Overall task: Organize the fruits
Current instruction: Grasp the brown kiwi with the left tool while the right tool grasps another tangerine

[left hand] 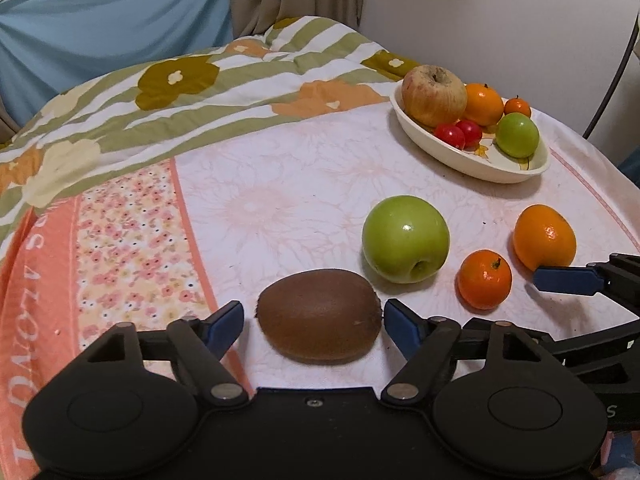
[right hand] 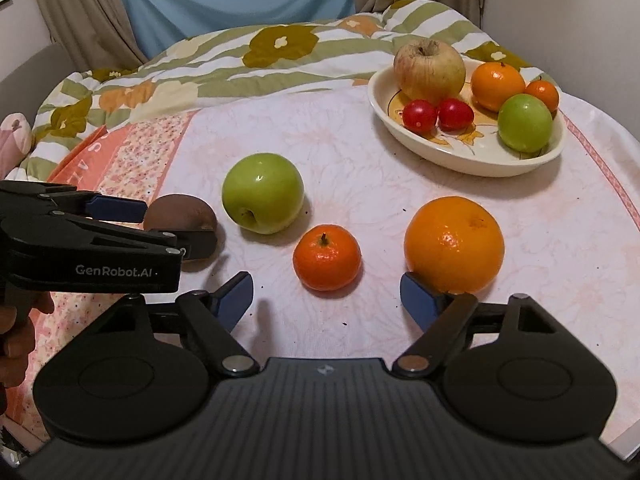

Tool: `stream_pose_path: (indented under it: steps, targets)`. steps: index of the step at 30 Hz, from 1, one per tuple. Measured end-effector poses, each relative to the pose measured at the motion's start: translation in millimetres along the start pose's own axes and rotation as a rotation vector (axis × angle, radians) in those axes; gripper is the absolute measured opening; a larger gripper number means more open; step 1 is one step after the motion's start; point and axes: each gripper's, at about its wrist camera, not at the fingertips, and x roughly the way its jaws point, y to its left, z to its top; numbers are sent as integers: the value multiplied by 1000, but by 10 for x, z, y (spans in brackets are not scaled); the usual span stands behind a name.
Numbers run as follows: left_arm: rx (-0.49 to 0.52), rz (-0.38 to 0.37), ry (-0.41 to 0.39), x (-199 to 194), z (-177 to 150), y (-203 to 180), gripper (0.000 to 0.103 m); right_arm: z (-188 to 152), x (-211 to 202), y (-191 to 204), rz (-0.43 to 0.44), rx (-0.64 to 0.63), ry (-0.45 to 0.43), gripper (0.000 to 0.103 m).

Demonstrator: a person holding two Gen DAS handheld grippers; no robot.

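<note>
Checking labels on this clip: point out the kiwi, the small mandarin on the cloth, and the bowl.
kiwi (left hand: pixel 319 316), left wrist view, middle of its brown skin.
small mandarin (right hand: pixel 327 258), right wrist view, centre of its peel.
bowl (right hand: pixel 472 162), right wrist view, near outer wall.

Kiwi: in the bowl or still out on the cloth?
Out. The kiwi lies on the tablecloth, apart from the bowl.

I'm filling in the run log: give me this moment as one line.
left gripper: open, astride brown fuzzy kiwi | right gripper: open, before small orange mandarin | cream oval dish: part filled
</note>
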Motion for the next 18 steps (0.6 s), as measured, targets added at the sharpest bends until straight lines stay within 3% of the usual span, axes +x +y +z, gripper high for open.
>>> stream_pose_path:
  steps: [6, 13, 18]
  targets:
    - [-2, -6, 11, 38, -2, -9, 72, 28, 20, 16, 1, -10, 3, 93]
    - [-5, 10, 19, -18, -53, 13, 71, 50, 112, 41, -2, -19, 24, 80]
    - [-32, 32, 27, -76, -119, 58, 71, 84, 165, 38, -4, -26, 17, 76]
